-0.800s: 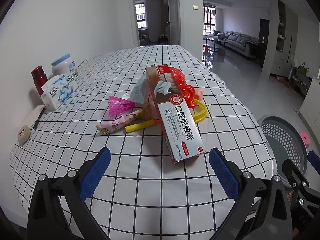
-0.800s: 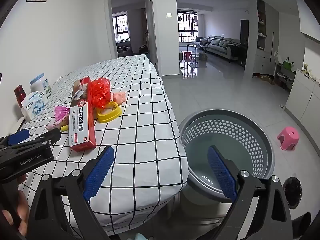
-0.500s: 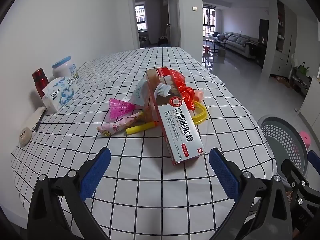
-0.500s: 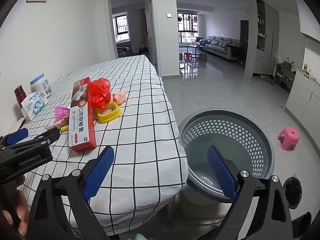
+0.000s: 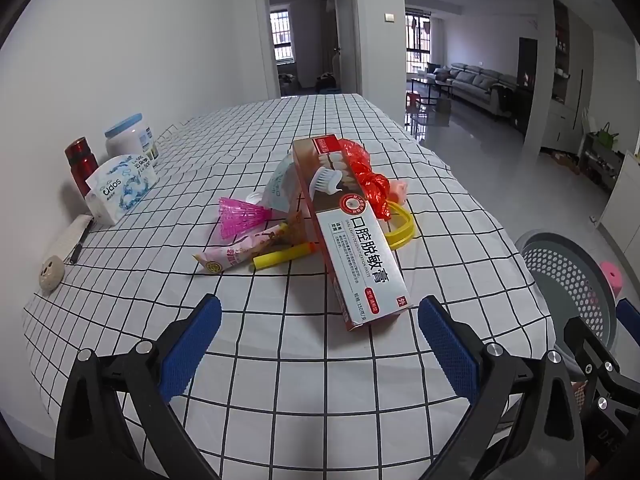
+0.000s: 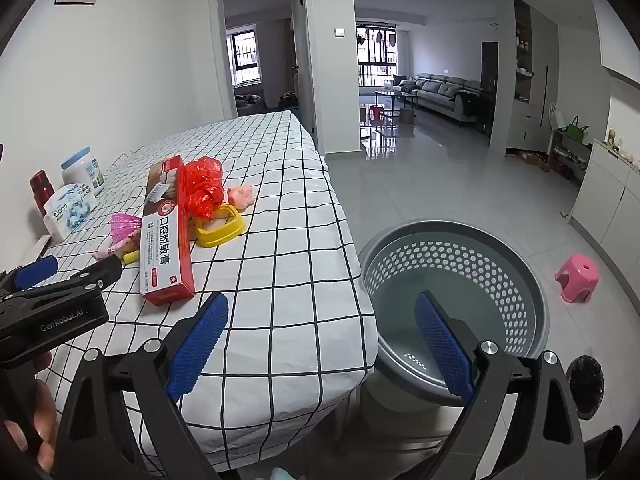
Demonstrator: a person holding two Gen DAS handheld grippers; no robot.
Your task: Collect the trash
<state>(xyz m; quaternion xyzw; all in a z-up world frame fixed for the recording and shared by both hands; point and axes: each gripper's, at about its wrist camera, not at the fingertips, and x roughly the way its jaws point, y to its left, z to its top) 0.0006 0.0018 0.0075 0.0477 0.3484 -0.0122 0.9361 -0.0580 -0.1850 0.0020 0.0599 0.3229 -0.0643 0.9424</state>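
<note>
While both tools hang above the near end of the checked bench, nothing is gripped.

Left tool (image 5: 318,344): fingers spread wide apart, empty, poised over the bench (image 5: 280,384) just short of the toothpaste box's near end.

Right tool (image 6: 320,344): fingers spread wide apart, empty, straddling the bench's corner on one side and the basket on the other.

Toothpaste box (image 5: 352,232): long red and white carton lying on the bench, its far end propped on the rest of the pile.

Red wrapper (image 5: 368,180): crumpled plastic resting against the box's right side, above a yellow plastic frame (image 5: 402,228).

Pink item (image 6: 240,197): small, just beyond the yellow frame; what it is, I cannot tell.

Left of the box: a pink mesh piece (image 5: 240,216), a pale snack packet (image 5: 236,256) and a yellow tube (image 5: 282,257), all close together on the cloth.

Basket (image 6: 454,300): round grey perforated bin on the floor just beside the bench's corner, nothing visible inside.

Bench edge by the wall: tissue pack (image 5: 120,188), white jar (image 5: 130,140) and red flask (image 5: 82,166), well apart from the pile.

Floor: pink stool (image 6: 578,278) beyond the basket.
</note>
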